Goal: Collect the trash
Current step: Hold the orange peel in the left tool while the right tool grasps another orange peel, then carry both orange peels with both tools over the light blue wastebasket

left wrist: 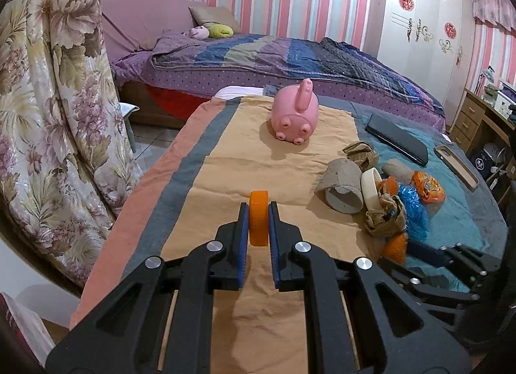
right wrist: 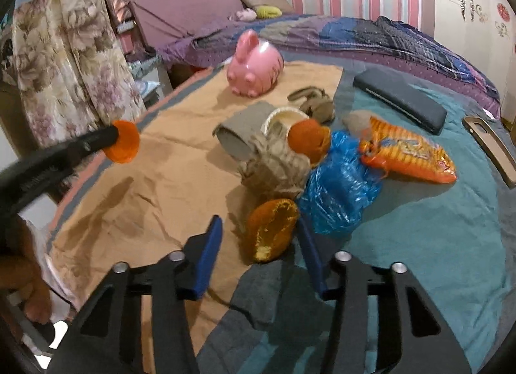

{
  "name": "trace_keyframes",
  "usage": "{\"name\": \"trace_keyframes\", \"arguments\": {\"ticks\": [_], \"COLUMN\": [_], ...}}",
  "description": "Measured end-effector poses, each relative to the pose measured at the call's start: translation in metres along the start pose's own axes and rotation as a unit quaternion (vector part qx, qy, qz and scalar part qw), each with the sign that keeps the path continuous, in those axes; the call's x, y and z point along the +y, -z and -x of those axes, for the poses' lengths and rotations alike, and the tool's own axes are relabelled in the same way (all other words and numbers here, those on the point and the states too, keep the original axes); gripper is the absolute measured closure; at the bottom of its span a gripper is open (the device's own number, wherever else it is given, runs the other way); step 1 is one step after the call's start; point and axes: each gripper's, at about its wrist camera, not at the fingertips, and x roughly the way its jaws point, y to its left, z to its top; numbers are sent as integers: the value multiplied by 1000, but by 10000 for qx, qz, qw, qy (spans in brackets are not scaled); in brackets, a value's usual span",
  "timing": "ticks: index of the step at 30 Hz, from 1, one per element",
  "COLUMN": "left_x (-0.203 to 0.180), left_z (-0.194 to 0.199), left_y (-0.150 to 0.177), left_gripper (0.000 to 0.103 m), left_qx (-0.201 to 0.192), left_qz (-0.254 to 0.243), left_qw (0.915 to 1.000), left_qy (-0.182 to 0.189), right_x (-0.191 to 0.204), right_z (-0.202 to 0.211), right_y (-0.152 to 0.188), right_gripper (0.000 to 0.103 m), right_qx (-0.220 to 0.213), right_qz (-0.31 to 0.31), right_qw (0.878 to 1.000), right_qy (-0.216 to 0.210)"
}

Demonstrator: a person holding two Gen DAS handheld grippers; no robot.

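My left gripper (left wrist: pixel 258 212) is shut on an orange lid (left wrist: pixel 258 218) and holds it above the tan cloth; the lid also shows in the right wrist view (right wrist: pixel 124 141). A trash pile lies on the table: a cardboard tube (left wrist: pixel 342 185), crumpled brown paper (right wrist: pixel 277 164), a blue plastic bag (right wrist: pixel 338 187), an orange snack bag (right wrist: pixel 409 154), a cream lid (right wrist: pixel 283 117) and an orange wrapper (right wrist: pixel 272 228). My right gripper (right wrist: pixel 261 235) is open, its fingers on either side of the orange wrapper, not closed on it.
A pink pig-shaped bin (left wrist: pixel 295 116) stands at the far end of the tan cloth (left wrist: pixel 245 161). A black case (right wrist: pixel 400 99) and a phone case (right wrist: pixel 490 148) lie on the teal cloth. A bed (left wrist: pixel 290 57) and a flowered curtain (left wrist: pixel 48 99) stand behind.
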Motion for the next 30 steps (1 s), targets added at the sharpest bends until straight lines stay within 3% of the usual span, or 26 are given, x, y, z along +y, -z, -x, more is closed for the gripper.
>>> {"name": "trace_keyframes", "arguments": {"ticks": [1, 4, 14, 24, 30], "left_x": [0, 0, -23, -100, -141], "left_z": [0, 1, 15, 41, 55], "left_y": [0, 0, -8, -16, -17], "left_gripper": [92, 92, 92, 92, 92], "left_qx": [-3, -14, -222, -557, -699], "left_qz": [1, -19, -94, -458, -623], "left_qw": [10000, 10000, 9995, 9934, 9878], "left_qy": [2, -9, 196, 887, 1244], "right_x": [-1, -5, -20, -95, -152], "right_z": [-1, 5, 77, 154, 201], "right_y": [1, 1, -6, -5, 7], "right_gripper": [72, 80, 82, 82, 82], "right_qx": [15, -58, -809, -1510, -1877], "right_qz": [-21, -123, -28, -265, -431], "right_qw": [10000, 9997, 9953, 9880, 9770], "right_qy": [-36, -202, -534, 176, 911]}}
